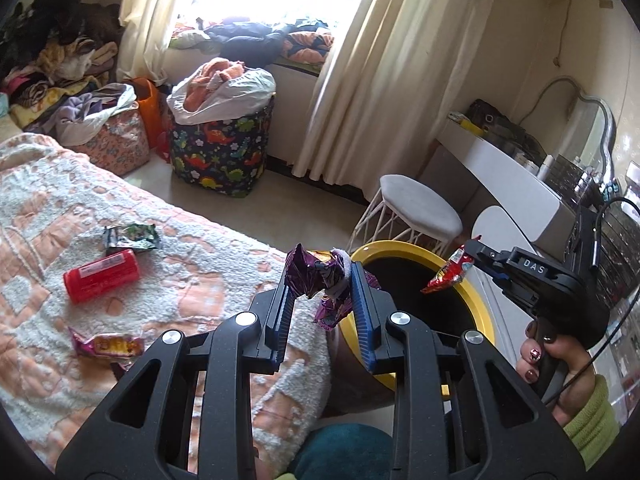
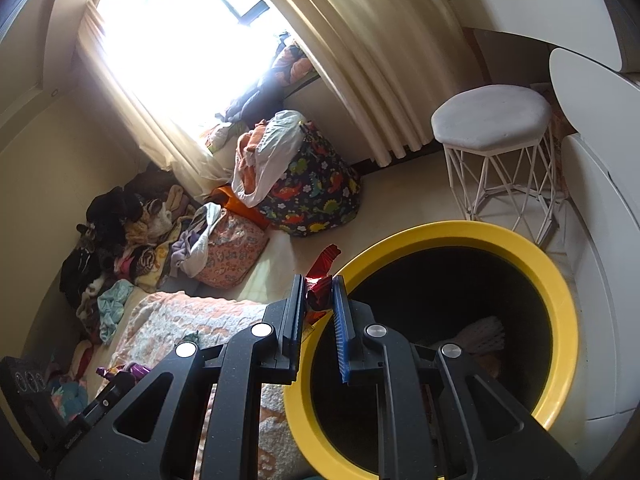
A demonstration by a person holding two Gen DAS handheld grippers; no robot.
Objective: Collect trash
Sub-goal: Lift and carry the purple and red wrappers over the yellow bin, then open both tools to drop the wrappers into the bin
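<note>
Both wrappers clamped, bin just ahead.
My right gripper pinches the red wrapper at the yellow bin rim, nearer than my left gripper, clamped on the purple wrapper.

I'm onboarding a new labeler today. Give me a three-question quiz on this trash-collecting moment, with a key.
1. True or false: the left hand-held gripper holds a purple wrapper.
2. What colour is the rim of the bin?
3. Which trash lies on the bed blanket? A) red can B) glass bottle C) newspaper

Key: 1 true; 2 yellow; 3 A. The right hand-held gripper grips a red wrapper at the bin's rim.
</note>
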